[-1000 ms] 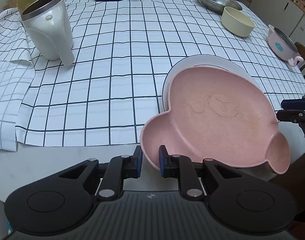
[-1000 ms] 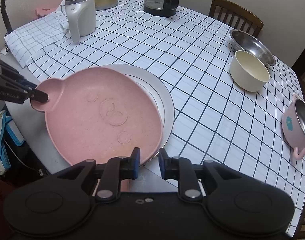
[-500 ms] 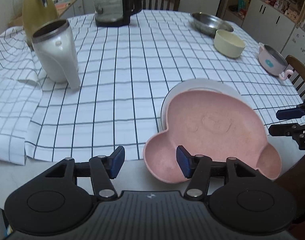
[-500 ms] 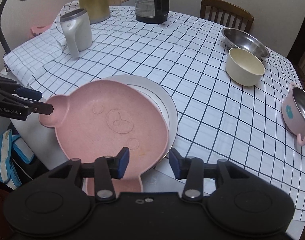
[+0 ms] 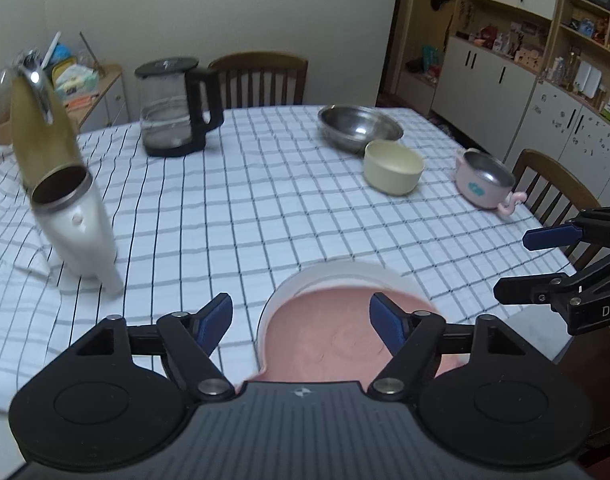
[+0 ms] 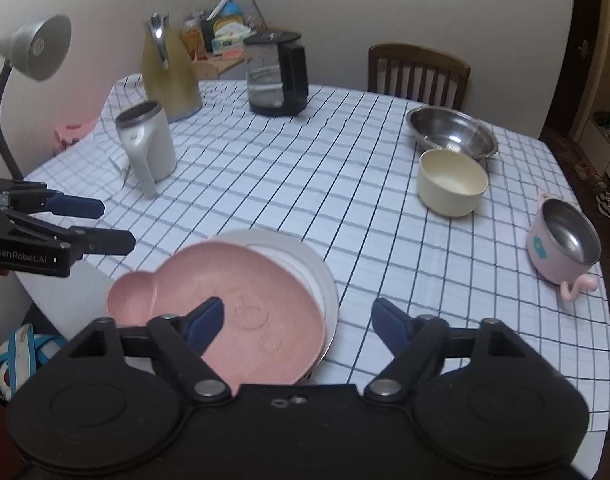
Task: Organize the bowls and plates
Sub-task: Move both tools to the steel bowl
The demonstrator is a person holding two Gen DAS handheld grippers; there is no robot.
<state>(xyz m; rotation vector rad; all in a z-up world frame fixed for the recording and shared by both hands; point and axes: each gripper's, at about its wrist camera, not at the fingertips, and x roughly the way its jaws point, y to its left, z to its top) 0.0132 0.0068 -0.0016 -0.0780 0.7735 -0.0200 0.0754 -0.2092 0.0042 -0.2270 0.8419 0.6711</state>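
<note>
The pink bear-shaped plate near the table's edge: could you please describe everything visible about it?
The pink bear-shaped plate looks like matte speckled plastic, with a raised rim, round ear lobes and a faint embossed face. It lies flat, face up and empty, stacked on a white plate at the table's near edge. Both claws are open above it; neither touches it.

Dim, warm indoor light; soft shadows on the checked tablecloth (image 6: pixel 305 184); motion blur smears the white mug (image 5: pixel 79 224) at its left; grid lines bow toward the edges.
</note>
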